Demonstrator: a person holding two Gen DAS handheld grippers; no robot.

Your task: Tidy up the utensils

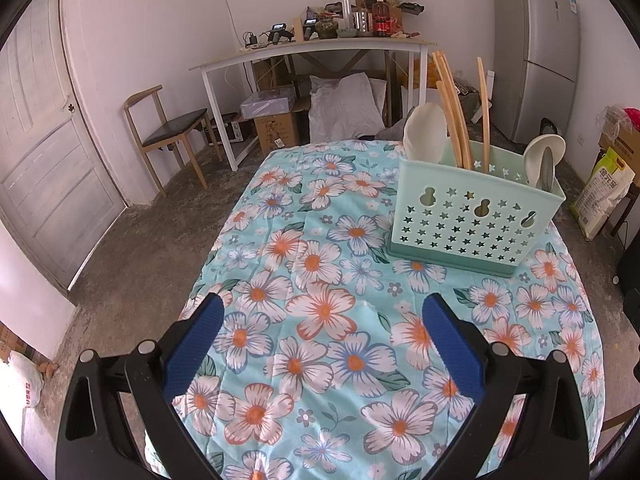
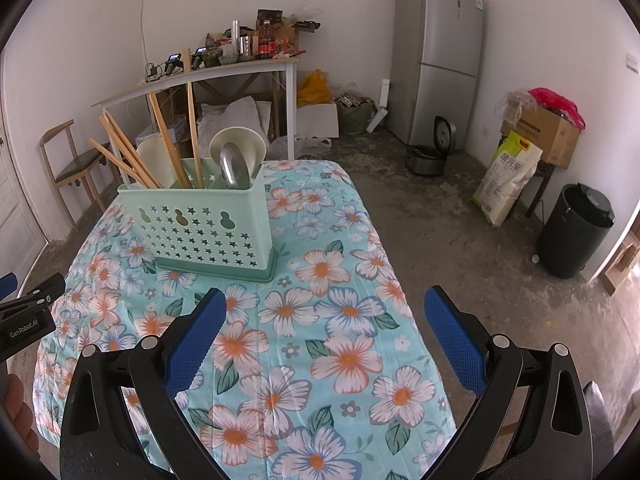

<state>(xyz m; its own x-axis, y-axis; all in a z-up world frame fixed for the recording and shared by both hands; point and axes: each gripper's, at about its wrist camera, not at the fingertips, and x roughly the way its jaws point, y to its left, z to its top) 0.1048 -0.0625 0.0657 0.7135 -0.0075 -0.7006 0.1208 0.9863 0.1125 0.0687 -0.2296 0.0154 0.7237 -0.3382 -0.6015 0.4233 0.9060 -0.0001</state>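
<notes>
A mint-green perforated utensil caddy [image 1: 472,216] [image 2: 208,228] stands on the floral tablecloth [image 1: 320,320] [image 2: 320,320]. Wooden chopsticks [image 1: 452,116] [image 2: 160,144], cream spoons [image 1: 424,128] [image 2: 240,144] and a metal spoon [image 1: 546,172] [image 2: 234,170] stick up out of it. My left gripper [image 1: 324,308] hovers open over the cloth, the caddy ahead to its right. My right gripper [image 2: 326,304] is open too, empty, with the caddy ahead to its left. The left gripper's body [image 2: 28,312] and a hand [image 2: 18,412] show at the right wrist view's left edge.
Table edges drop to a concrete floor on both sides. Beyond stand a wooden chair [image 1: 168,136], a cluttered white desk [image 1: 320,48], a grey fridge [image 2: 440,52], a rice cooker [image 2: 432,152], a black bin [image 2: 576,228], boxes and a rice bag [image 2: 508,176].
</notes>
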